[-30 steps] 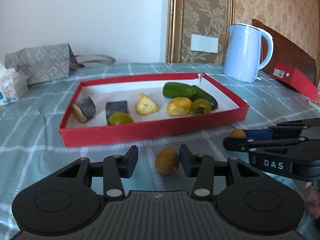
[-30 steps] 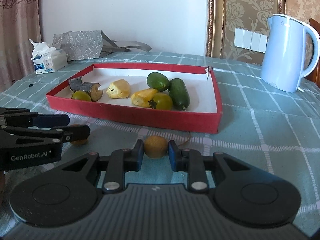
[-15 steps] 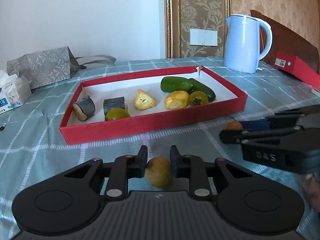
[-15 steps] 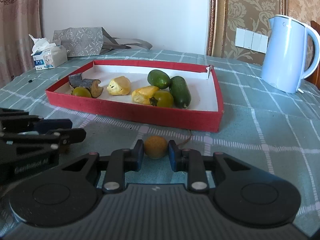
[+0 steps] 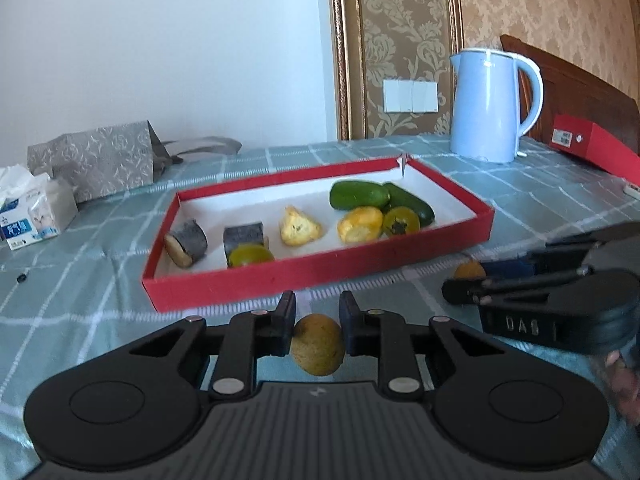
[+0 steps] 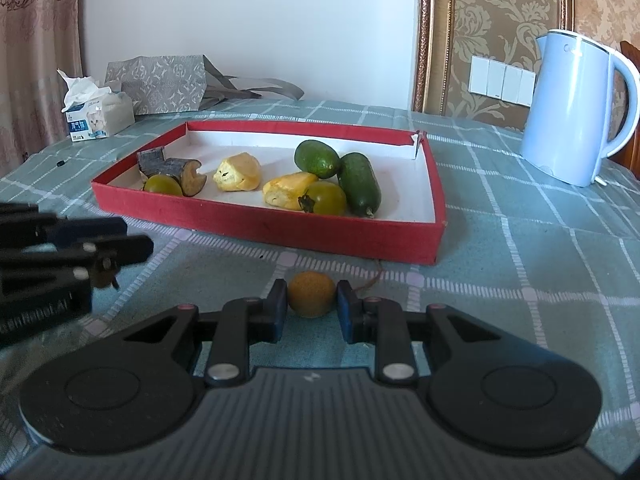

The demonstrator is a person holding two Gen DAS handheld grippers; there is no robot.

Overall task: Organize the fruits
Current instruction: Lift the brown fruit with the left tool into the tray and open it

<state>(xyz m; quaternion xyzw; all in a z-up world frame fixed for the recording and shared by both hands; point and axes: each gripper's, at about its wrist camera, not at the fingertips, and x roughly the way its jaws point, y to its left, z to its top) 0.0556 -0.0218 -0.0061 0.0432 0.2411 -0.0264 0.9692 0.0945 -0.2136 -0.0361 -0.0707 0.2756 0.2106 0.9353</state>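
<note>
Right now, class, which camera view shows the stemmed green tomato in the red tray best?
The right wrist view: the round green tomato with the dark stem lies unobstructed near the red cardboard tray front wall, its side and stem plain. The left wrist view shows it smaller and farther off, stem facing the camera.

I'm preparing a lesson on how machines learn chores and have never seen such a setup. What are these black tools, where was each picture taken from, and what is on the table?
No robot here: a person holds two hand-held grippers, each carrying a camera that looks along its fingers. One picture is from the left gripper, the other from the right gripper.

Each is shut on a small brownish-yellow round fruit: the left fruit and the right fruit.

On the checked tablecloth lies a red tray with green, yellow and dark pieces of produce. Behind stand a light blue kettle, a tissue pack and a grey bag.
</note>
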